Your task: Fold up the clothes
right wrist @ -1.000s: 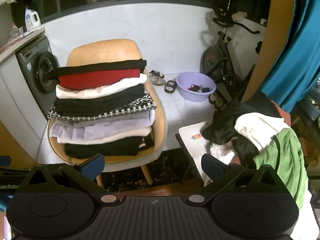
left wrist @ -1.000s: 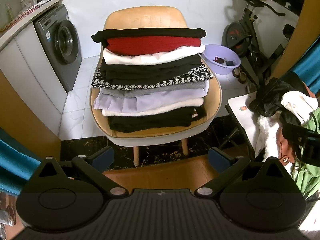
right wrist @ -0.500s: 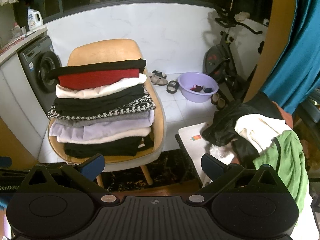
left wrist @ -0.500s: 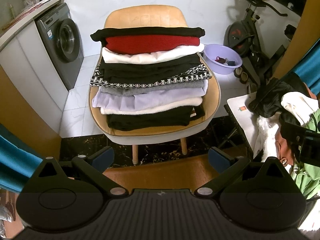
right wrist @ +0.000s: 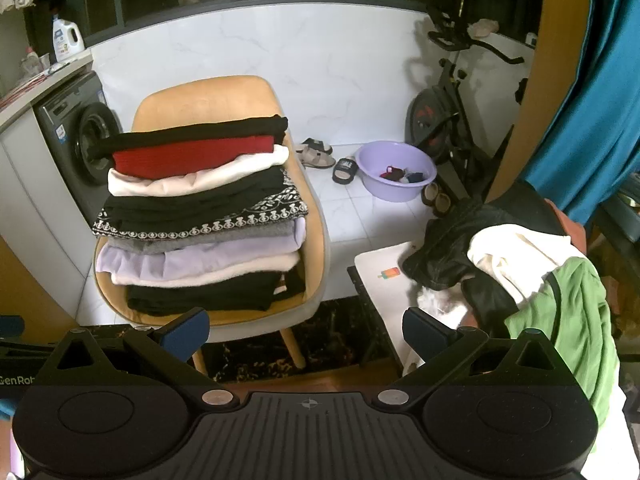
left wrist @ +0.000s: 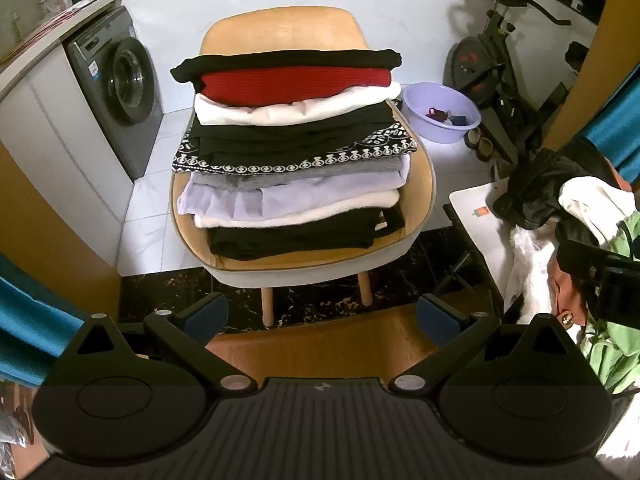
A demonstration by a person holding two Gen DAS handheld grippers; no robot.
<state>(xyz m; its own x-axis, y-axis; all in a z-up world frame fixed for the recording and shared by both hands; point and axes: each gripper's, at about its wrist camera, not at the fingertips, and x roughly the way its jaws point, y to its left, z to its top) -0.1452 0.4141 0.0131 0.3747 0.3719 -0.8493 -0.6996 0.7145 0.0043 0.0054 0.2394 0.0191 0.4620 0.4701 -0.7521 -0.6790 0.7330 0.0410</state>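
A tall stack of folded clothes point(left wrist: 292, 152) sits on a tan chair point(left wrist: 280, 28), a black garment on top over a red one; it also shows in the right wrist view point(right wrist: 200, 208). A heap of unfolded clothes point(right wrist: 520, 264), black, cream and green, lies on a small white table point(right wrist: 380, 276) at the right; the heap also shows in the left wrist view point(left wrist: 576, 208). My left gripper point(left wrist: 322, 314) is open and empty, in front of the chair. My right gripper point(right wrist: 306, 330) is open and empty, between chair and heap.
A washing machine point(left wrist: 116, 92) stands at the left under a counter. A purple basin point(right wrist: 396, 176) and sandals point(right wrist: 316, 154) lie on the white tiled floor behind. An exercise bike point(right wrist: 448, 108) stands at the back right. Blue curtains point(right wrist: 592, 100) hang at the right.
Both views have shifted only slightly; the left one has drifted a little closer to the chair. Both grippers stay open and empty.
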